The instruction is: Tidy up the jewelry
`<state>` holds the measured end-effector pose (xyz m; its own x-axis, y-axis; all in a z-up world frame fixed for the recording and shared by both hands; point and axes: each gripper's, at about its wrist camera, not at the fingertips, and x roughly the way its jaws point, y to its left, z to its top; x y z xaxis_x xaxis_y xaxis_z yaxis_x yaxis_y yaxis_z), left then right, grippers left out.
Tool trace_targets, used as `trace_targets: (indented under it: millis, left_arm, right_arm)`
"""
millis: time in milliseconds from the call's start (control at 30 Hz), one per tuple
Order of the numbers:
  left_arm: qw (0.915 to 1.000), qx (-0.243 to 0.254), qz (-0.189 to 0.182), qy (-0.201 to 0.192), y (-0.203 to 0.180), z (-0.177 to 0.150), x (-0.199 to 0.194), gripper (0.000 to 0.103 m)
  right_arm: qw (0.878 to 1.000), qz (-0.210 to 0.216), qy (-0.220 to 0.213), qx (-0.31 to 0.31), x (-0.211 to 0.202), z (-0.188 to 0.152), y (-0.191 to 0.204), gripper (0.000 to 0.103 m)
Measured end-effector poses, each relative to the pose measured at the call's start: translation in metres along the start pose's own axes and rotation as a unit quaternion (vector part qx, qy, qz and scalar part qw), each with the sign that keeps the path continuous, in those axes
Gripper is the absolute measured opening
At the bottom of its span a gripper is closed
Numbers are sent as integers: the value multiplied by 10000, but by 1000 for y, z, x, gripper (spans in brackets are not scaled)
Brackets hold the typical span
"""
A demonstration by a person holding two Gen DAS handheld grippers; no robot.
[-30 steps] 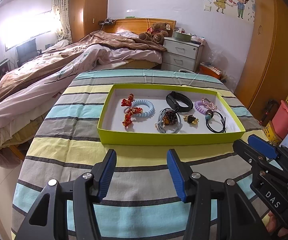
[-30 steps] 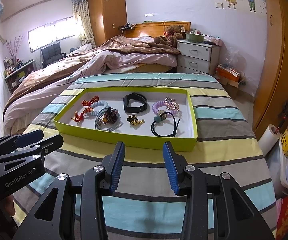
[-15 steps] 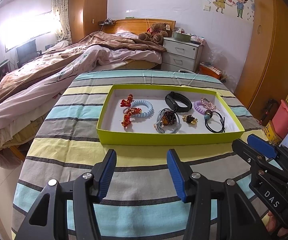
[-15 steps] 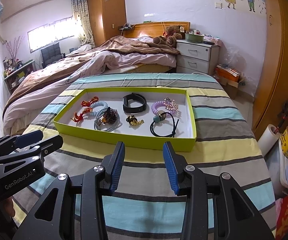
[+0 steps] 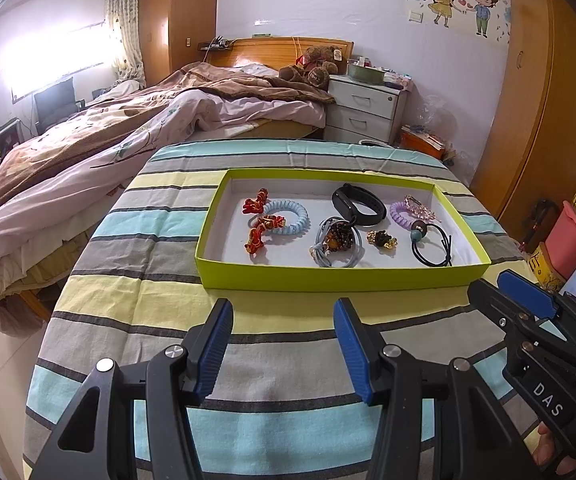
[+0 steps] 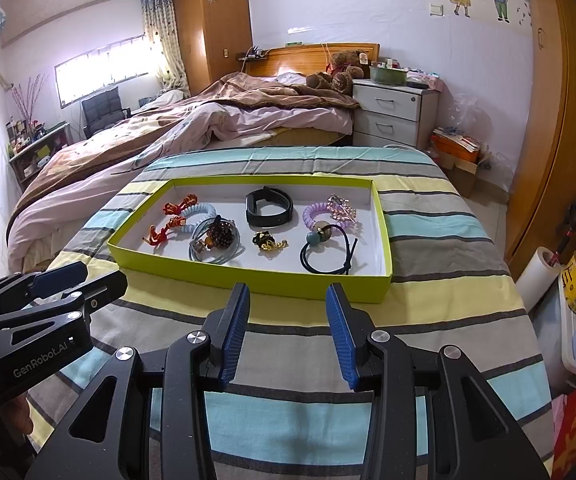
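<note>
Lime-green tray of jewelry straight ahead on striped cloth, long axis crosswise, just beyond left gripper and right gripper, both wide apart, empty, about equally near.

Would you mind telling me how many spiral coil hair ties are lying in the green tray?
2. A light blue coil tie lies at the tray's left, among red ornaments; a purple coil tie lies toward its right, behind the black elastic. Others could be hidden beneath the jewelry.

Counter under striped cloth (teal, yellow, grey bands). One item directly on it: shallow lime-green tray, white inside, near far edge.
</note>
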<state>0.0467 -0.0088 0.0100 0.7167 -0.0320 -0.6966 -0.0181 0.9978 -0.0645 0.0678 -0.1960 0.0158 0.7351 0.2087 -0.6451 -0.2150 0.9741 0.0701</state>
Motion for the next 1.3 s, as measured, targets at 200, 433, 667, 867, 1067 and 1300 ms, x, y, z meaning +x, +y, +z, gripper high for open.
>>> trace_targets:
  millis: [200,433,667,867,1067,1300]
  left_arm:
    - [10000,-34,5,30,1,1,2,52]
    - [10000,-24,19,19,2,1,3,52]
    - [10000,-60,23,-21,2,0,0,52]
    - [10000,-57,-4,-26,2,1,-1,52]
    - [10000,-74,21,-1,2,1,-1,52]
    - [10000,-71,26,-23,3,1,-3,52]
  right_arm:
    - [10000,-1,-9,13,0,0,-1,41]
    - [10000,-8,-18,22,-2,0,0,41]
    - [10000,-4,-16,28,-2,0,0,41]
    - [10000,-6,-23,23,-2,0,0,41]
    - [10000,-2,-19,32,-2,0,0,41]
    - [10000,-1,-19,18,-2,0,0,41]
